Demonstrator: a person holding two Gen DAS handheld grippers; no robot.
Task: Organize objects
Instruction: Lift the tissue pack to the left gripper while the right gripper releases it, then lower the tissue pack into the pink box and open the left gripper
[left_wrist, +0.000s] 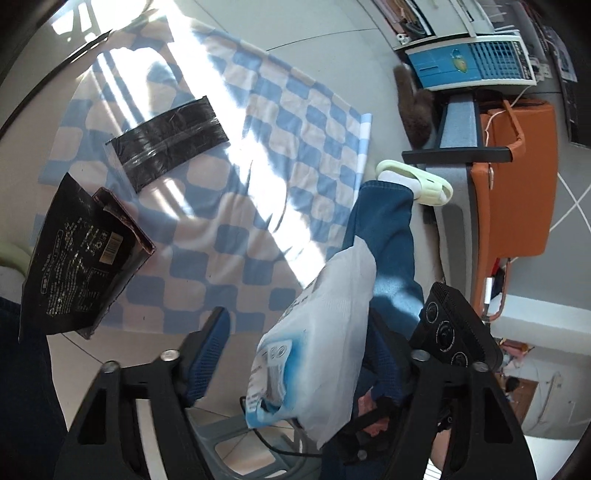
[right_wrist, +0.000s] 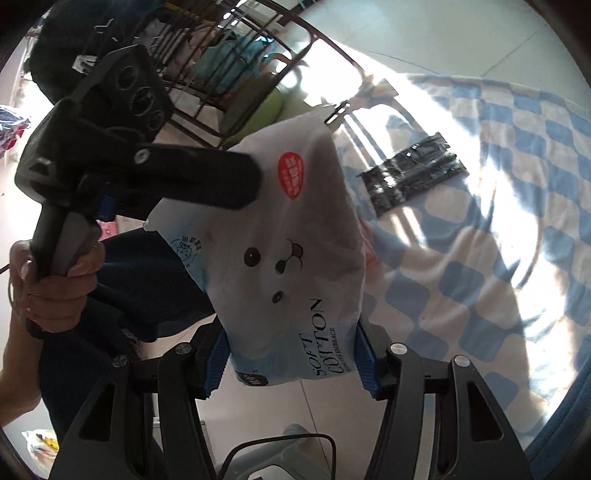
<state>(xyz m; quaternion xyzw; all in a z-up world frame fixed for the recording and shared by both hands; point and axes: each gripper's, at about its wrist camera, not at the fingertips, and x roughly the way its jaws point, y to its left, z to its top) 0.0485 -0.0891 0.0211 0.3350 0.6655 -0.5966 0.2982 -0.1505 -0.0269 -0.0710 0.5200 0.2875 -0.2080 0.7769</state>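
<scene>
the right tool (right_wrist: 291, 363) is clamped on the lower end of the soft cotton pack (right_wrist: 291, 236), held up above the checkered blanket (right_wrist: 480, 258) on the floor. the left tool (left_wrist: 295, 354) has its fingers apart around the pack's side; only its right finger seems to touch. best to close the left firmly before the right lets go. hard to tell what the black pouch (left_wrist: 74, 254) and flat black packet (left_wrist: 168, 138) contain.
</scene>
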